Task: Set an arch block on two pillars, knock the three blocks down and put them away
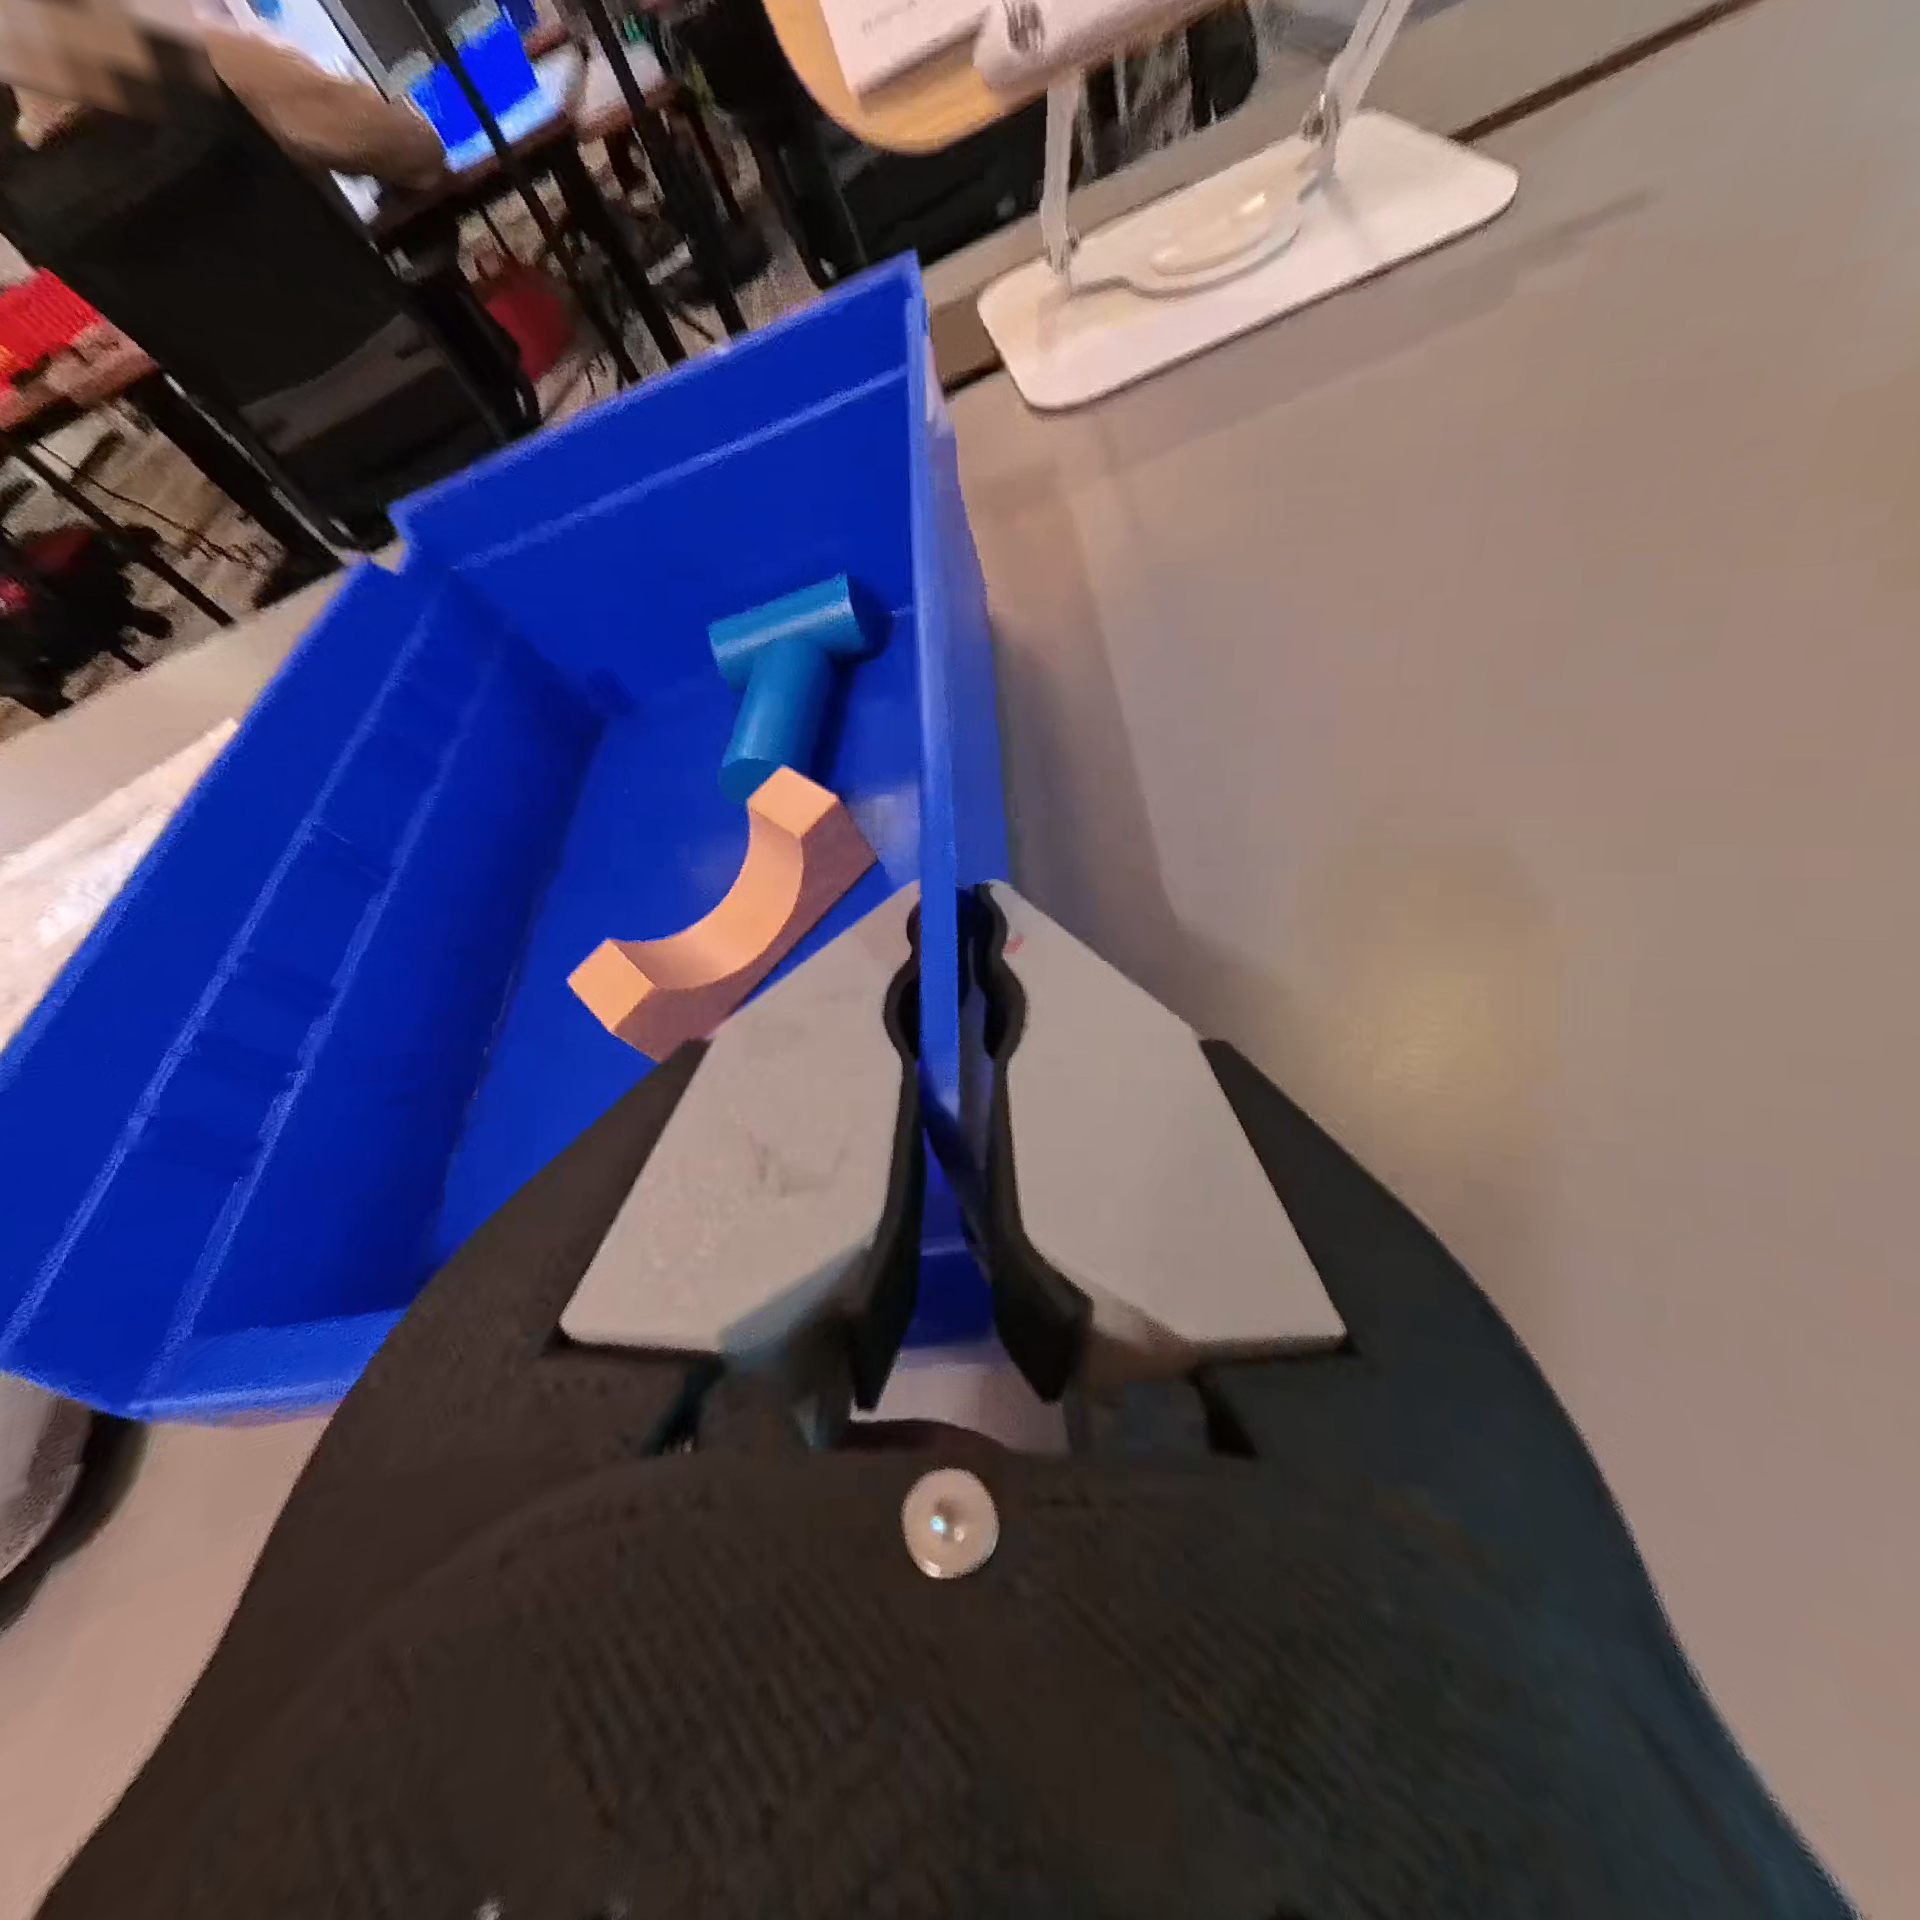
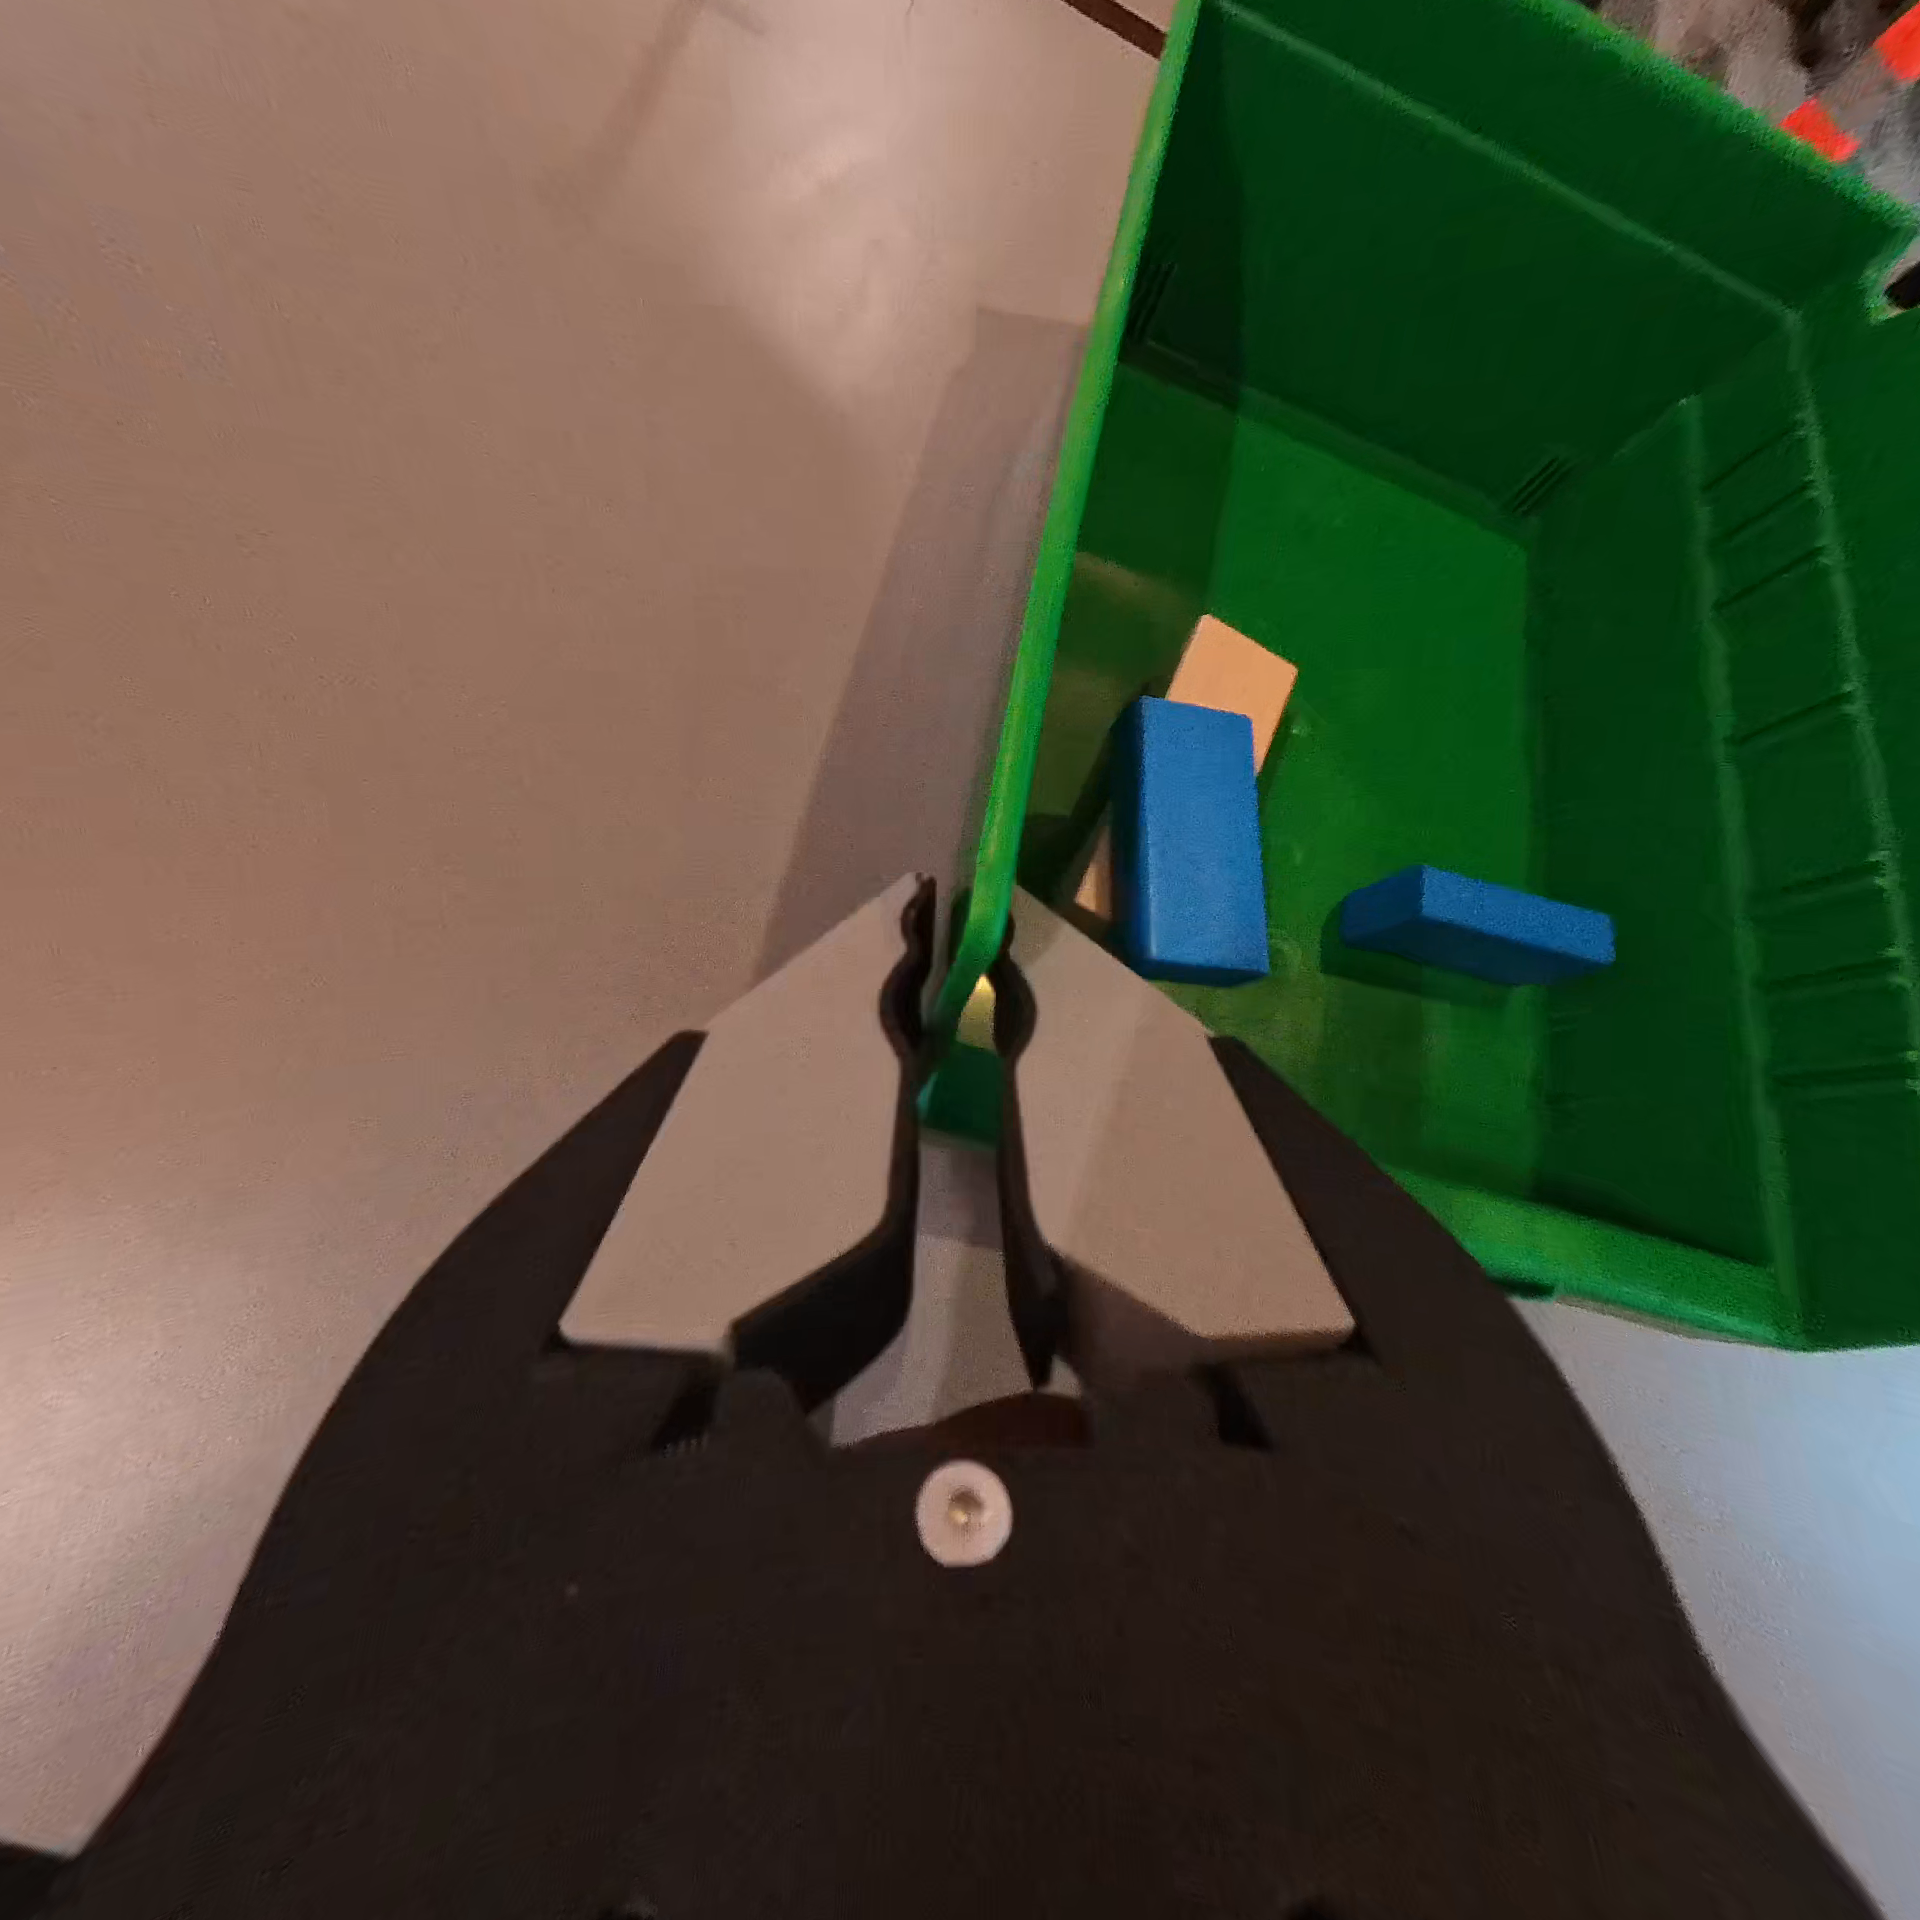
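My left gripper (image 1: 948, 935) is shut on the right side wall of a blue bin (image 1: 935, 665), one finger inside and one outside. In the bin lie a tan arch block (image 1: 727, 925) and two blue cylinder pillars (image 1: 784, 675) in a T shape. My right gripper (image 2: 961, 940) is shut on the left side wall of a green bin (image 2: 1049, 623). That bin holds two blue rectangular blocks (image 2: 1190, 842), one leaning on a tan block (image 2: 1231, 670) and one lying flat (image 2: 1475, 925).
Both bins stand on a grey table (image 1: 1455, 831). A white stand base (image 1: 1247, 270) sits at the table's far side beyond the blue bin. Dark furniture and cables lie past the table edge.
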Motion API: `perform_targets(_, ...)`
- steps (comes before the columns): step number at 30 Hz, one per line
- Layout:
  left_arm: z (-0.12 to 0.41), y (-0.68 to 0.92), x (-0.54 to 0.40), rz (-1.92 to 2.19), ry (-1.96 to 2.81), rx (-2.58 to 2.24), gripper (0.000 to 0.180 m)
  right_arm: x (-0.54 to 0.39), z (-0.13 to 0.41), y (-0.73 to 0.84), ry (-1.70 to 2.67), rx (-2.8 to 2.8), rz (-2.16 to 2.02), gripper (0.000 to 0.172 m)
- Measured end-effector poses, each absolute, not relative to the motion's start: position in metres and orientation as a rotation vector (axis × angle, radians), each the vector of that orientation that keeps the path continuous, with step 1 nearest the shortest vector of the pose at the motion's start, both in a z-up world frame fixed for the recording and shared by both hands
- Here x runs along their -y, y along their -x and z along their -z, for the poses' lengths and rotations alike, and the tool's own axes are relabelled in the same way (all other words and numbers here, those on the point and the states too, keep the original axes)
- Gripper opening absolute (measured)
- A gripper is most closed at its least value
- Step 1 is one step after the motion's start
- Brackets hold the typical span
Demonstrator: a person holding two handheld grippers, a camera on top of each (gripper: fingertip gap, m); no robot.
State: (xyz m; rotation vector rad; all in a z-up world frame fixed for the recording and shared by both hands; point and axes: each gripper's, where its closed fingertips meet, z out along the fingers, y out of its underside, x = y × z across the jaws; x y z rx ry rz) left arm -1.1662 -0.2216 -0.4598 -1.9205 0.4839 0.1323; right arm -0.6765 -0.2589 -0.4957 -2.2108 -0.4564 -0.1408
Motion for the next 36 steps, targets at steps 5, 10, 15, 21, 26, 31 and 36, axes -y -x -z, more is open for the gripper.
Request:
perform_targets(5, 0.438, 1.172, 0.251, -0.027, 1.884, -0.48, 0.002, 0.257, 0.494, 0.698, 2.19, 0.495, 0.181, 0.006)
perform_targets(10, 0.402, 1.179, 0.284, 0.093, 1.791, -0.463, 0.002, 0.257, 0.493, 0.786, 2.176, 0.583, 0.163, 0.013)
perform_targets(15, 0.372, 1.189, 0.312, -0.031, 1.706, -0.479, 0.002, 0.259, 0.492, 0.896, 2.183, 0.674, 0.087, 0.015)
perform_targets(21, 0.358, 1.204, 0.338, -0.072, 1.675, -0.494, 0.002, 0.257, 0.494, 1.034, 2.143, 0.748, -0.146, 0.019)
perform_targets(26, 0.36, 1.228, 0.35, -0.147, 1.67, -0.484, 0.002, 0.261, 0.482, 1.155, 2.095, 0.804, -0.512, 0.025)
perform_targets(31, 0.367, 1.256, 0.364, -0.257, 1.692, -0.477, 0.002, 0.286, 0.428, 1.176, 1.877, 0.885, -0.556, 0.025)
perform_targets(36, 0.359, 1.257, 0.382, -0.285, 1.669, -0.501, 0.002, 0.308, 0.412, 1.091, 1.787, 0.973, -0.509, 0.034)
